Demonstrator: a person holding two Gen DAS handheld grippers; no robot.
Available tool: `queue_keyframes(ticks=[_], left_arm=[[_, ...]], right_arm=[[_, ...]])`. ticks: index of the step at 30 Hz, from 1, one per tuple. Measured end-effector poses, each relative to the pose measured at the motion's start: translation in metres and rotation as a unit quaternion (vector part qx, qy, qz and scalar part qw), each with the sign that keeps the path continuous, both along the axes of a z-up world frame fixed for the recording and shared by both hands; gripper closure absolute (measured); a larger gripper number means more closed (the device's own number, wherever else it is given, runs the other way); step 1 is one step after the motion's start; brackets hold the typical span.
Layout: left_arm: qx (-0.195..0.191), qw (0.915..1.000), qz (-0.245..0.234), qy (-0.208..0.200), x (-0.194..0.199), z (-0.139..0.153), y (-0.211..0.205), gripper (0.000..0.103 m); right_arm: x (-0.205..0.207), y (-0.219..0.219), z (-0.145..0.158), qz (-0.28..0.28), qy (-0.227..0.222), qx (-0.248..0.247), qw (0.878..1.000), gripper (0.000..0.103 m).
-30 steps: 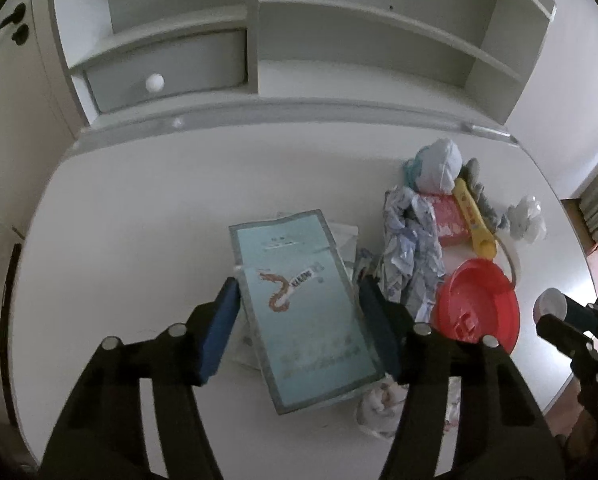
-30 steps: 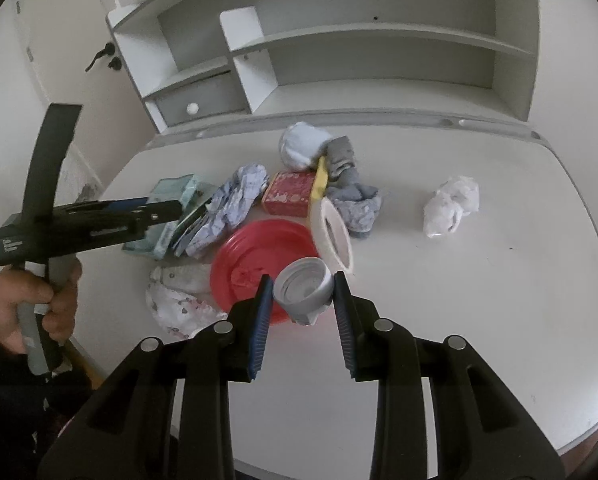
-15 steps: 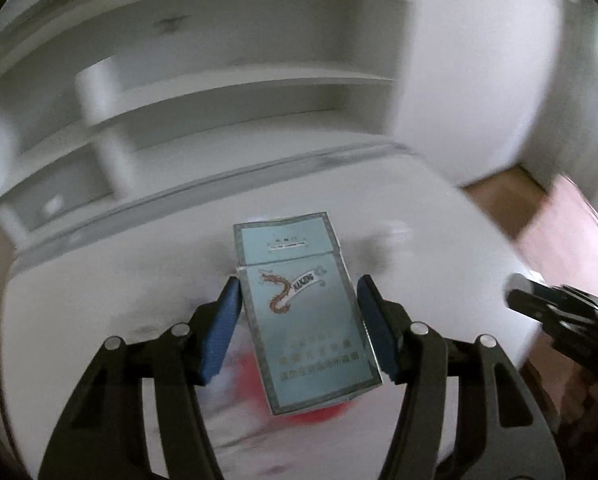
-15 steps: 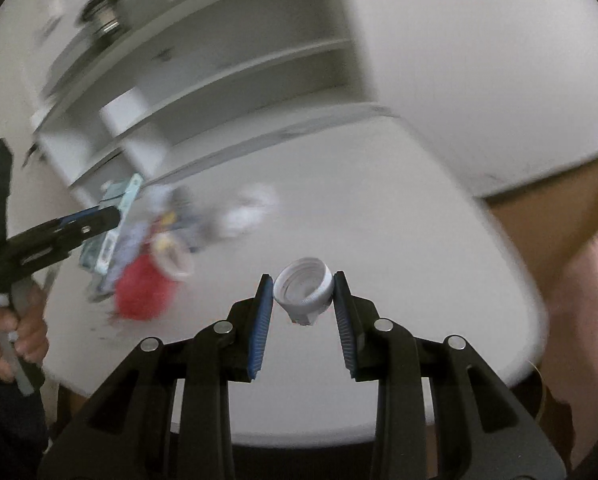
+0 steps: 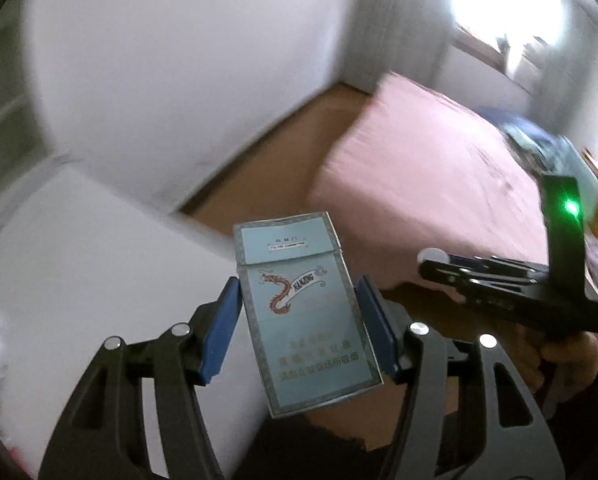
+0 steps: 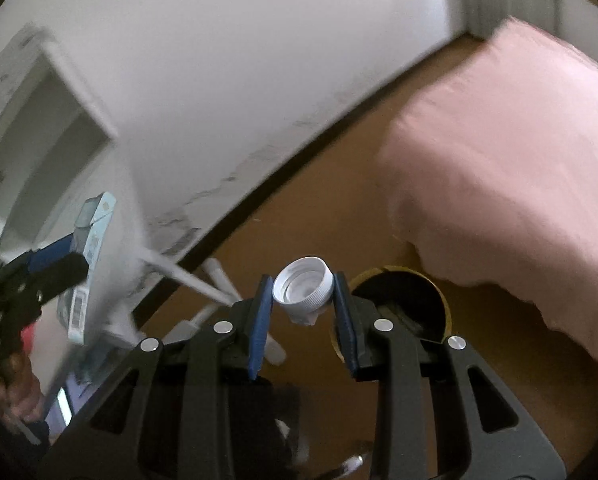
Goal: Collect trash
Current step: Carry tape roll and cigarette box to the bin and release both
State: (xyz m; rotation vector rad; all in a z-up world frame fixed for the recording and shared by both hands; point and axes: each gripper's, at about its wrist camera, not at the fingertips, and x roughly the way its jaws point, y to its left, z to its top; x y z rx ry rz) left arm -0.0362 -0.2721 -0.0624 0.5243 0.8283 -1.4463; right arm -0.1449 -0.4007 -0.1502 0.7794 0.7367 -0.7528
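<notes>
- One cigarette pack (image 5: 305, 312), pale blue with a red dragon, clamped upright between the blue pads of the left gripper (image 5: 299, 320), held off the white table (image 5: 79, 260) past its edge
- One white bottle cap (image 6: 303, 285), open side toward the camera, pinched in the right gripper (image 6: 303, 312), above the brown floor (image 6: 319, 208)
- One round dark bin (image 6: 403, 300), yellow rim, part hidden behind the right gripper's finger
- One pink bed cover (image 6: 499, 160), blurred, cut off at the frame edge
</notes>
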Motion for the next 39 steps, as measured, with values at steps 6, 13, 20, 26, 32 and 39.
queue_keyframes(ticks=[6, 13, 20, 26, 32, 39], left_arm=[[0.052, 0.9965, -0.065, 0.005, -0.048, -0.064, -0.055, 0.044], [0.101, 0.9926, -0.067, 0.009, -0.055, -0.114, -0.083, 0.044], [0.118, 0.9910, -0.063, 0.006, -0.060, -0.125, -0.103, 0.044], [0.126, 0.9900, -0.063, 0.005, -0.064, -0.131, -0.111, 0.044], [0.131, 0.9892, -0.065, 0.007, -0.066, -0.134, -0.121, 0.044], [0.133, 0.9873, -0.087, 0.006, -0.084, -0.133, -0.138, 0.043]], right_arm=[[-0.039, -0.031, -0.057, -0.035, 0.020, 0.058, 0.998, 0.073], [-0.050, -0.054, -0.116, -0.037, 0.046, 0.112, 0.992, 0.073], [-0.052, -0.066, -0.137, -0.034, 0.047, 0.131, 0.990, 0.073], [-0.048, -0.070, -0.132, -0.034, 0.039, 0.133, 0.990, 0.064], [-0.053, -0.069, -0.125, -0.041, 0.027, 0.126, 0.991, 0.049], [-0.079, -0.067, -0.108, -0.077, 0.009, 0.118, 0.990, 0.049]])
